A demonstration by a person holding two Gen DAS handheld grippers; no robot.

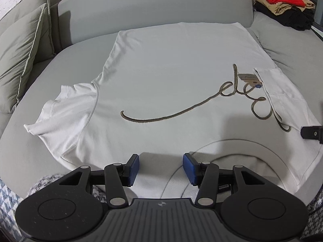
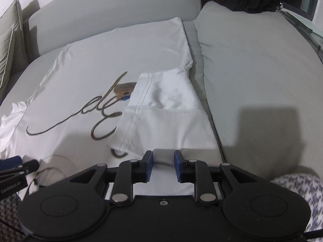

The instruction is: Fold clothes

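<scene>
A white T-shirt (image 1: 161, 70) with brown script stitching lies flat, front up, on a grey sofa seat (image 2: 252, 70). One sleeve (image 2: 167, 104) is folded inward over the chest and partly covers the lettering and a paper hang tag (image 2: 125, 88). The other sleeve (image 1: 66, 104) lies spread out to the left. My left gripper (image 1: 161, 158) is open just above the shoulder area beside the collar (image 1: 232, 151), with nothing pinched. My right gripper (image 2: 163, 155) is open by a narrow gap over the near edge of the folded sleeve; cloth shows between the pads but they do not press on it.
A pile of red, tan and black clothes (image 1: 282, 2) sits at the far right of the sofa. Olive cushions (image 1: 22, 50) lean at the left. The backrest (image 1: 151, 10) runs behind the shirt. A seam between seat cushions (image 2: 197, 60) lies right of the shirt.
</scene>
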